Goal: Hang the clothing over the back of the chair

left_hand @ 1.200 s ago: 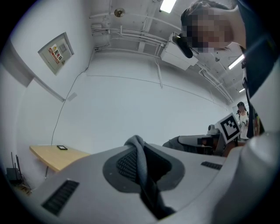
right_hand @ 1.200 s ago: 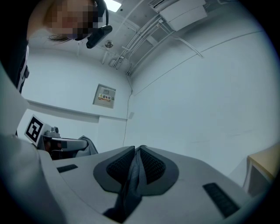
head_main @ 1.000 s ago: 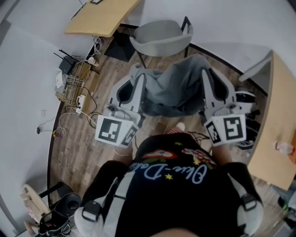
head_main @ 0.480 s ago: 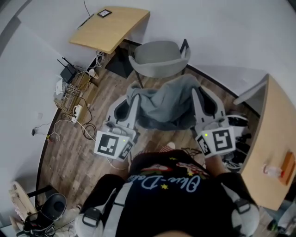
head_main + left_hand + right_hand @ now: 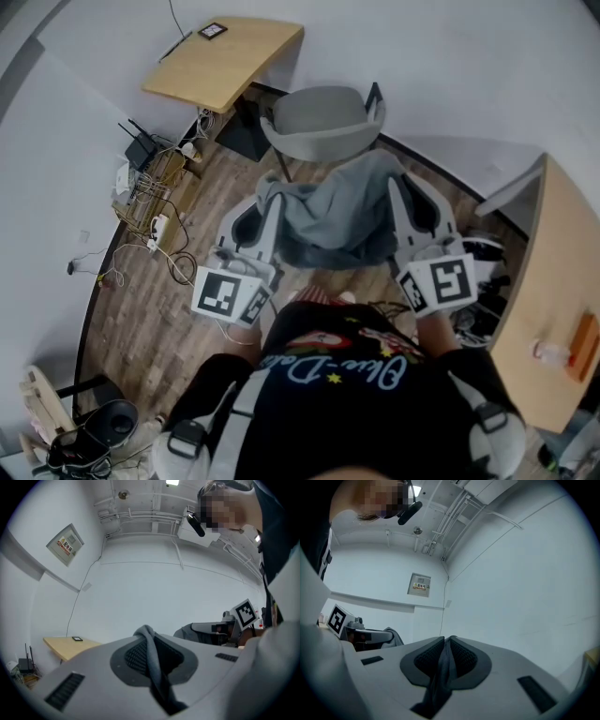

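A grey garment [image 5: 337, 211] hangs spread between my two grippers, sagging in the middle, just in front of the grey chair [image 5: 325, 120]. My left gripper [image 5: 272, 192] is shut on the garment's left edge; a fold of grey cloth [image 5: 152, 660] runs between its pads. My right gripper [image 5: 395, 183] is shut on the garment's right edge, with cloth [image 5: 442, 672] pinched between its ribbed pads. The chair's curved back faces me, bare. Both grippers point level toward the wall.
A light wooden table [image 5: 220, 61] stands behind the chair at the left. A wire rack with a router and cables [image 5: 150, 173] sits at the left wall. Another wooden table [image 5: 544, 309] lies at the right, with shoes [image 5: 483, 248] beside it.
The garment and both grippers have come closer to the chair, and the grippers stand a little nearer together. Both grips on the cloth are unchanged.
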A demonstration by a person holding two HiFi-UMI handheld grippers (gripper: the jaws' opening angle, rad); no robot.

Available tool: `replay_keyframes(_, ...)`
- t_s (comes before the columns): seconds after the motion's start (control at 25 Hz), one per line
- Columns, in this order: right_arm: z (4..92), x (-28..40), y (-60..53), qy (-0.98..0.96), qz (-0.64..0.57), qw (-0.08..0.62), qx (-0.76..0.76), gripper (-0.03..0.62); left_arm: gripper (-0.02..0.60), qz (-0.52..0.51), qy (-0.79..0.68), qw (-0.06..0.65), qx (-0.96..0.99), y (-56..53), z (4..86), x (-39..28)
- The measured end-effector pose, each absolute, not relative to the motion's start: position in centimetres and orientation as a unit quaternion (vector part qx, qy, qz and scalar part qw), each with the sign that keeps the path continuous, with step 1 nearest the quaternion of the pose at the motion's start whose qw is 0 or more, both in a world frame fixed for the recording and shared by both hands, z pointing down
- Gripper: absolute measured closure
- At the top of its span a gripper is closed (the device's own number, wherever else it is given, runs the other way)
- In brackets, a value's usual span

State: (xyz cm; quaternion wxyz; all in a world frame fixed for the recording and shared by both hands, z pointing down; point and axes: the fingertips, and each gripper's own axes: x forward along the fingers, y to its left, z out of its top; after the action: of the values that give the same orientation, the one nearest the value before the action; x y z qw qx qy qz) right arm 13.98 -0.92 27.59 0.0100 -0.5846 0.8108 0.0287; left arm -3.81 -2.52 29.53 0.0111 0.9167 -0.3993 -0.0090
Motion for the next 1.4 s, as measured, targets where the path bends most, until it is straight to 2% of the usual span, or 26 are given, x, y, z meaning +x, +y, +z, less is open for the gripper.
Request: replay_keyframes(1.4,27.2,19.6,-14.3,0.803,0.039,0.001,-0.595,0.559,0.566,-0.021,-0.403,0.007,0.915,-16.0,29.6,1.1)
